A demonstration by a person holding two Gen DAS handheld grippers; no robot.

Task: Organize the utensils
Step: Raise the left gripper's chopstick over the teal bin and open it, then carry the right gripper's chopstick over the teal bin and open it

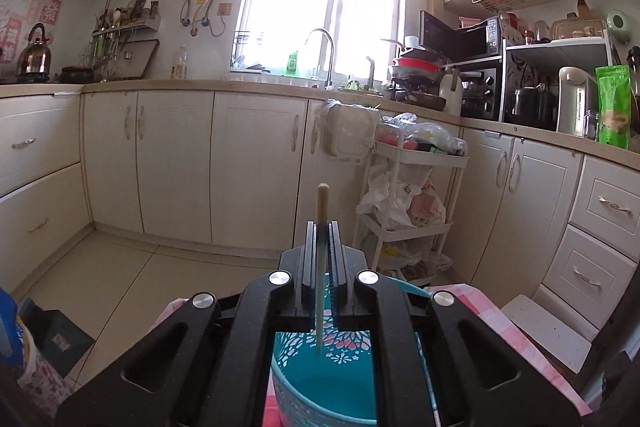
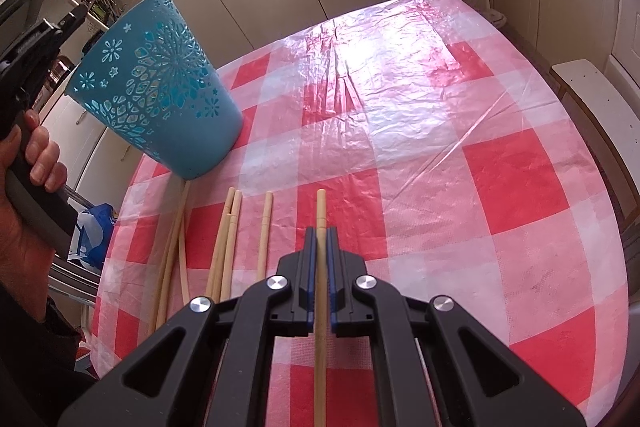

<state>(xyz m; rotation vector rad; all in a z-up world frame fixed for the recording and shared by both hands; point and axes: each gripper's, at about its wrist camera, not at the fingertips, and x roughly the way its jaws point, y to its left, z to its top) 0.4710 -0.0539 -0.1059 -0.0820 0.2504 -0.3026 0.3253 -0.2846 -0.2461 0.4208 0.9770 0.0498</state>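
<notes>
Over the mouth of the teal cup [image 1: 320, 387], a chopstick [image 1: 322, 211] stands nearly upright in the left tool [image 1: 322, 227], whose jaws are clamped together on it. Its lower tip hangs above the cup's opening and its upper end rises past the jaws. In the right wrist view the same cup [image 2: 160, 83] stands at the table's far left edge, beside the person's left hand [image 2: 28, 163] on its handle.

The right tool [image 2: 320, 233] is also clamped on 1 chopstick [image 2: 321, 211], held along the line of its fingers and pointing down toward the checked tablecloth [image 2: 440, 147]. More loose chopsticks [image 2: 228, 239] lie on the cloth near the cup's base, some crossing, a few running to the table's near left edge.

The risks, as I judge them:
1. The left chopstick is pinched on a narrow span, so it could pivot or slip and miss the opening if let go while tilted.
2. The cup sits close to the table edge; a knock from the left tool could tip it off.
3. The cup's cut-out pattern may let a thin tip snag or poke through.
4. The plastic cloth looks slick and creased; nudged chopsticks could roll off the left edge.
5. The 2 tools work close together and could collide near the cup.
</notes>
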